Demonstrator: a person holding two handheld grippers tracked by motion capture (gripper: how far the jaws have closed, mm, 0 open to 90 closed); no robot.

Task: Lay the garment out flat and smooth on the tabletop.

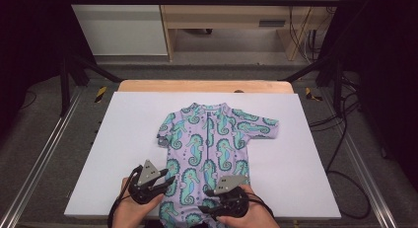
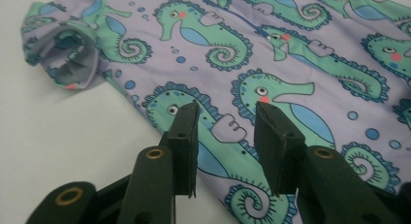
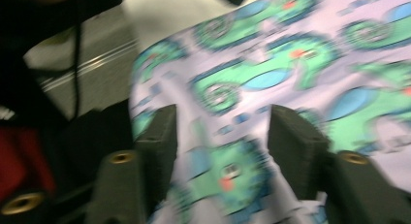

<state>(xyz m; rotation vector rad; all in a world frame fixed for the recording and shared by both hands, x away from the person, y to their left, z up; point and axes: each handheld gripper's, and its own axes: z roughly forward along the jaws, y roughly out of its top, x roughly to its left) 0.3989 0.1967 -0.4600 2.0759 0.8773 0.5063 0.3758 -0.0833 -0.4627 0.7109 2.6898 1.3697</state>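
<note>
- High view: a child's short-sleeved swimsuit (image 1: 209,144), lilac with a green seahorse print, lies flat and face up on the white table cover (image 1: 113,149), collar away from the person and leg ends hanging just over the near edge. The left gripper (image 1: 165,181) sits at the suit's near left edge and the right gripper (image 1: 209,193) at its near right leg; each is held in a hand (image 1: 135,210) coming in from below, palms wrapped around the handles, jaws pointing forward over the cloth.
- Left gripper view: the jaws stand apart with a seahorse showing between them, tips low over the fabric just inside the suit's left edge. The rolled left sleeve (image 2: 68,56) lies beyond, up and to the left of the jaws. Nothing is clamped.
- Right gripper view: blurred, but the jaws are spread wide with printed cloth between them and no pinch visible; the suit's edge and the table rim lie to the left.
- Judgement: this looks like the approach for a fold. Next, both grippers would need to close on the suit's bottom hem before lifting.
</note>
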